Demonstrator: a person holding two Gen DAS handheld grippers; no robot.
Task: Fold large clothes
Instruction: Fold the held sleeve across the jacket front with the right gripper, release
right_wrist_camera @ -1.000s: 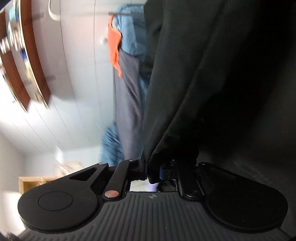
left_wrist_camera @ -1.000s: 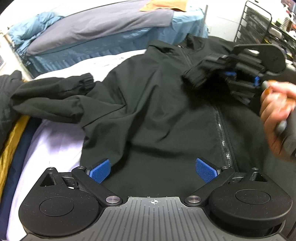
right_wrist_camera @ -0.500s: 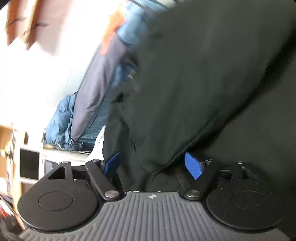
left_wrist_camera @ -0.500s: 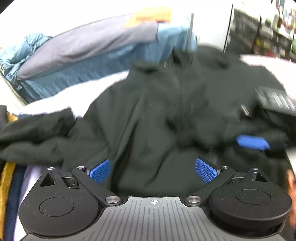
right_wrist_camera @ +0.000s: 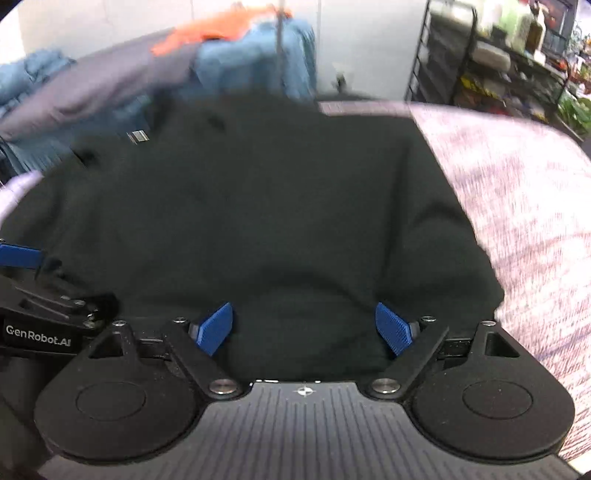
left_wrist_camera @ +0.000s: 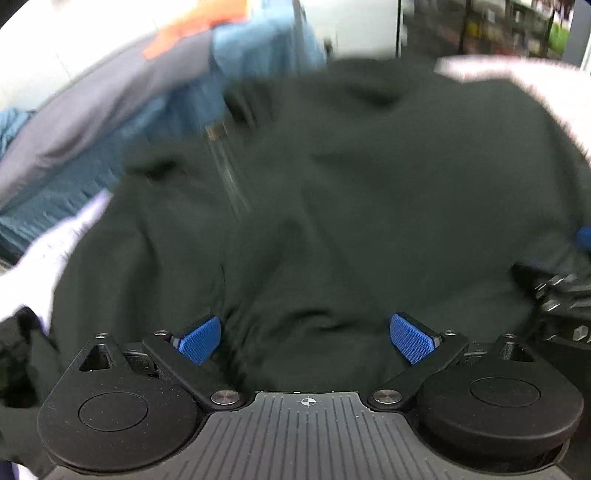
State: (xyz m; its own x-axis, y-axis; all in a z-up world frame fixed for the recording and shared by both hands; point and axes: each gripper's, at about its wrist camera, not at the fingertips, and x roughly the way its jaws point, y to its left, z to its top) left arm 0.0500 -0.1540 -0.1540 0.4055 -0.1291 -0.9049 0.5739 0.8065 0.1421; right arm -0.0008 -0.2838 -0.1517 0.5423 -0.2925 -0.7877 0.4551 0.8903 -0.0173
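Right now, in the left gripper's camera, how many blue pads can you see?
3: two on the left gripper, one pad each side, plus a blurry one at the right edge, on the right gripper. Its other pad is out of frame.

Work surface: a bed or table covered with a pale lilac-white sheet [right_wrist_camera: 517, 206], speckled in texture, bare at the right in the right wrist view and at the left edge in the left wrist view. Behind it, a heap of bedding: a grey cover [left_wrist_camera: 110, 107] over blue quilted fabric [left_wrist_camera: 74, 177], with an orange cloth [right_wrist_camera: 218, 26] on top. Rear wall [right_wrist_camera: 362, 44] white and plain, evenly lit. At the far right stands a black wire shelving rack [right_wrist_camera: 461, 66] loaded with bottles and assorted goods; contents too blurred to identify.
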